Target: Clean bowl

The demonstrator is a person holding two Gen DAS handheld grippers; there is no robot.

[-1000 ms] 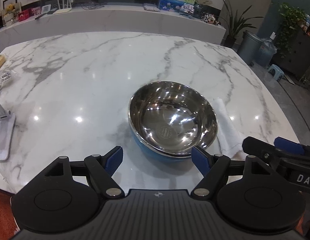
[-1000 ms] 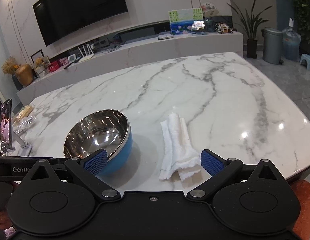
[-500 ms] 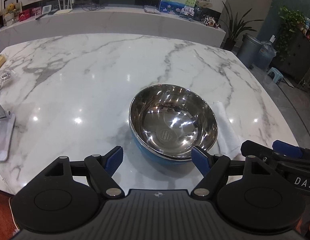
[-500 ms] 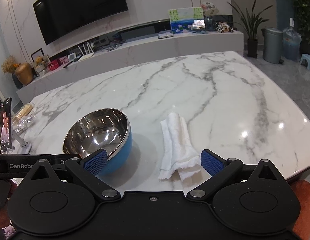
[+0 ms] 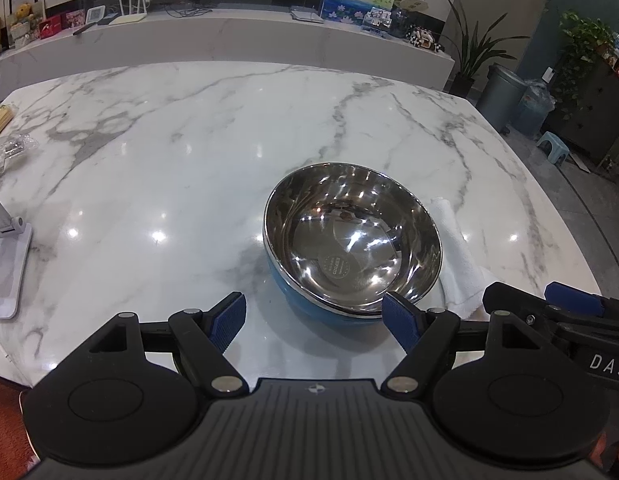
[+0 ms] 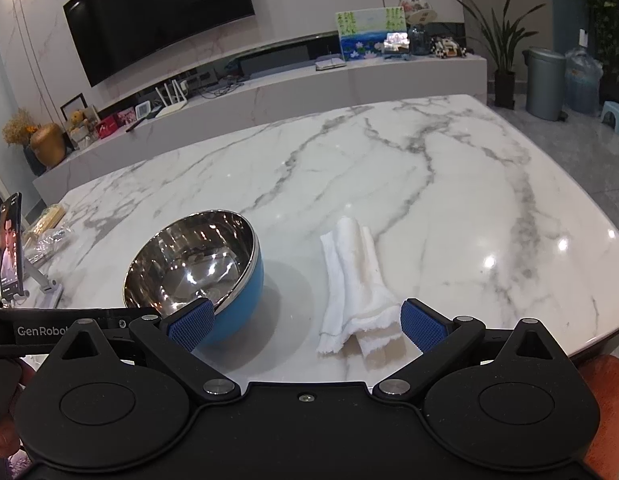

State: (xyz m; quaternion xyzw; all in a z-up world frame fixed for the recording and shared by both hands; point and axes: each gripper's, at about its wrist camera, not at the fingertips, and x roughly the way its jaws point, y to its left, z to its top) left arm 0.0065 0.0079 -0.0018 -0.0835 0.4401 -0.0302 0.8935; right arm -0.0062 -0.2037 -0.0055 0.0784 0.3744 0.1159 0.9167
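Note:
A steel bowl (image 5: 351,240) with a blue outside stands upright on the marble table; it also shows in the right wrist view (image 6: 193,264). A folded white cloth (image 6: 355,286) lies flat just right of the bowl, partly hidden behind the bowl in the left wrist view (image 5: 455,256). My left gripper (image 5: 314,318) is open and empty, just short of the bowl's near rim. My right gripper (image 6: 307,322) is open and empty, its right fingertip beside the cloth's near end.
A phone on a white stand (image 6: 13,264) and a plastic-wrapped packet (image 5: 5,152) sit at the table's left edge. The table's near edge (image 6: 589,344) lies right under the grippers. A long counter (image 5: 229,36) runs behind the table.
The left gripper has tilted slightly, so the bowl sits a little higher and further right in its view. The right gripper has barely moved. Both stay open.

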